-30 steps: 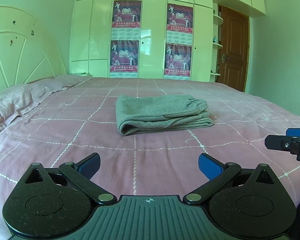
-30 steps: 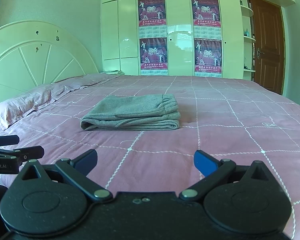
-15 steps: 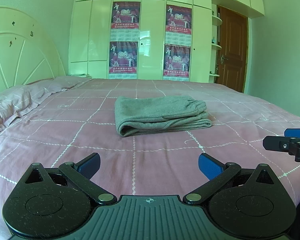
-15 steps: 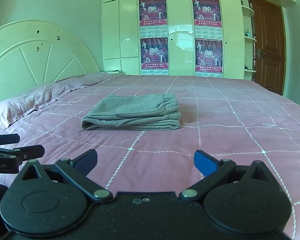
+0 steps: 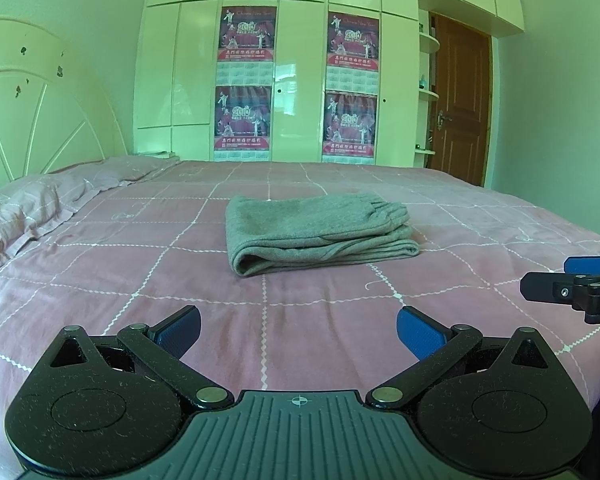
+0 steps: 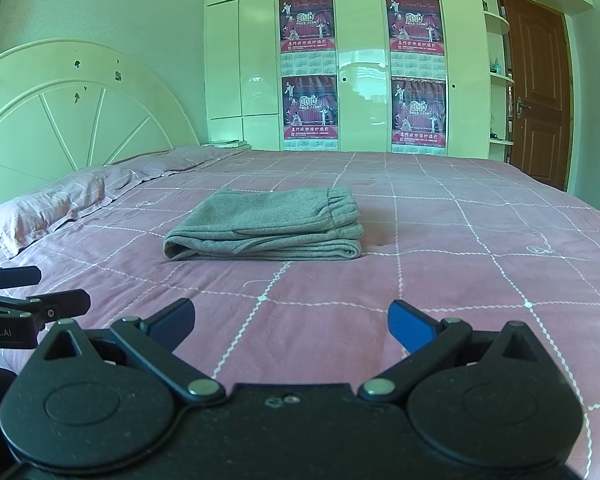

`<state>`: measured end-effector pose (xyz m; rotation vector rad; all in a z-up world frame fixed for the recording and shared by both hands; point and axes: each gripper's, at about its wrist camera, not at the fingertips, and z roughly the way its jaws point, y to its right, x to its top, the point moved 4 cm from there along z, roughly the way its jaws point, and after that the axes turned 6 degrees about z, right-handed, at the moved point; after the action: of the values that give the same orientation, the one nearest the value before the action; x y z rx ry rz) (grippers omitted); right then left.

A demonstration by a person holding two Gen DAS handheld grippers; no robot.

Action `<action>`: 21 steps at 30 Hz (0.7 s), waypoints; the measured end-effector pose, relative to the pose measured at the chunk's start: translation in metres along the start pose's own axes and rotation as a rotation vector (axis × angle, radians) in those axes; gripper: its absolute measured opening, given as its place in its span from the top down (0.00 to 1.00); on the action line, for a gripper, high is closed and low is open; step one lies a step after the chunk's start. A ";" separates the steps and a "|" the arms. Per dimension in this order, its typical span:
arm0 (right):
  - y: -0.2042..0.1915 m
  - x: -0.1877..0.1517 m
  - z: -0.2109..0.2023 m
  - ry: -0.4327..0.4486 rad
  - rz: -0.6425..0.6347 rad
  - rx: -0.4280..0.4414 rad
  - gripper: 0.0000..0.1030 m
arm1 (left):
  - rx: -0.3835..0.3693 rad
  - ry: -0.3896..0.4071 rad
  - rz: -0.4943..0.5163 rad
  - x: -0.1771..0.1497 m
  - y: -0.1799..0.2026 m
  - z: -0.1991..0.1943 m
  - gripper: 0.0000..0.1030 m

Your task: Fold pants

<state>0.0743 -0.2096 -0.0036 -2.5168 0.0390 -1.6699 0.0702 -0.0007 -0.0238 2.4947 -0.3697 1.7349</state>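
Note:
Grey pants [image 5: 316, 232] lie folded into a compact stack in the middle of the pink checked bed [image 5: 140, 280], elastic waistband to the right. The same pants [image 6: 268, 226] show in the right wrist view. My left gripper [image 5: 298, 330] hovers open over the near part of the bed, well short of the pants, with nothing between its blue pads. My right gripper [image 6: 290, 322] is likewise open and empty, held beside it. Each gripper shows at the edge of the other's view: the right gripper [image 5: 572, 280] and the left gripper [image 6: 28, 292].
A pink pillow [image 6: 48, 208] lies at the left by the white curved headboard [image 6: 72, 120]. White wardrobes [image 5: 300, 92] with red calendar posters stand behind the bed. A brown door [image 5: 460, 108] is at the far right.
Both views have shifted very slightly; the pants lie still and both grippers stay open.

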 end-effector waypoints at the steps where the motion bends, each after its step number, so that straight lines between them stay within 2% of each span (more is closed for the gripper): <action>1: 0.000 0.000 0.000 0.000 -0.001 0.000 0.06 | -0.001 0.000 0.000 0.000 0.000 0.000 0.00; 15: 0.000 -0.001 0.000 0.000 0.000 0.001 0.06 | -0.004 0.015 -0.005 0.000 0.000 -0.003 0.00; 21: 0.001 0.000 0.000 0.000 -0.002 0.002 0.06 | -0.027 0.029 0.005 0.000 0.001 -0.004 0.00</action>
<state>0.0741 -0.2104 -0.0036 -2.5164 0.0358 -1.6698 0.0661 -0.0012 -0.0222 2.4489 -0.3946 1.7543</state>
